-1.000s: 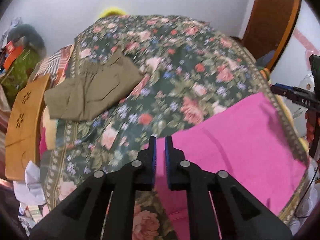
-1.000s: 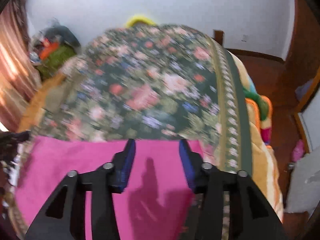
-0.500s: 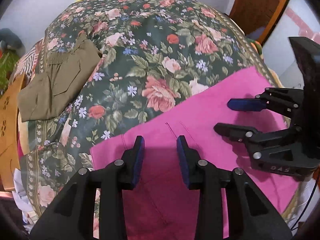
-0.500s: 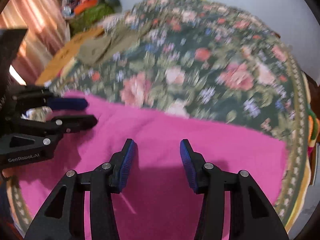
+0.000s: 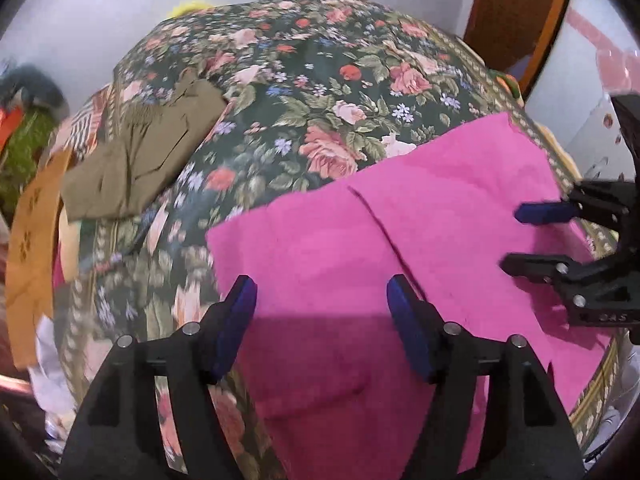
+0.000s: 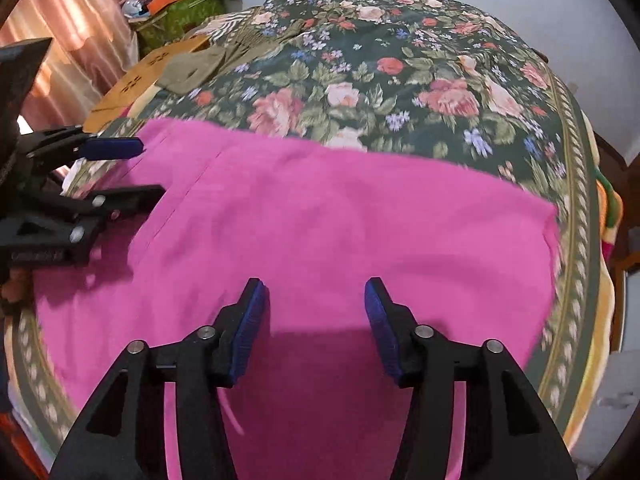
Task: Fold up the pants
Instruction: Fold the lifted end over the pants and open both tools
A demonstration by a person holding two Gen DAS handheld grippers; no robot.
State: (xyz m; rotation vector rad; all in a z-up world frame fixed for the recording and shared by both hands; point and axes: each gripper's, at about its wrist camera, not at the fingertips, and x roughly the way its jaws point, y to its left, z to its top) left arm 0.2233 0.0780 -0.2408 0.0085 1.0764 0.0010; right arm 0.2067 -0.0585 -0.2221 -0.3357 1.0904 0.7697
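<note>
Left wrist view: the left gripper (image 5: 320, 292), shut a second ago, now gapes wide and empty over the pink pants (image 5: 400, 240). Olive trousers (image 5: 140, 160) lie well left of the pants on the floral bedspread (image 5: 320, 80). Right of them, the right gripper (image 6: 314, 296) is equally wide and empty; its body is cut off.

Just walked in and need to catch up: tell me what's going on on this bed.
A person is working on folding pants with a handheld gripper in each hand. The pink pants lie spread flat on the floral bedspread. The left gripper and the right gripper both hover open above the fabric, gripping nothing. Another garment, olive-coloured and already folded, lies at the far left edge of the bed.
</note>
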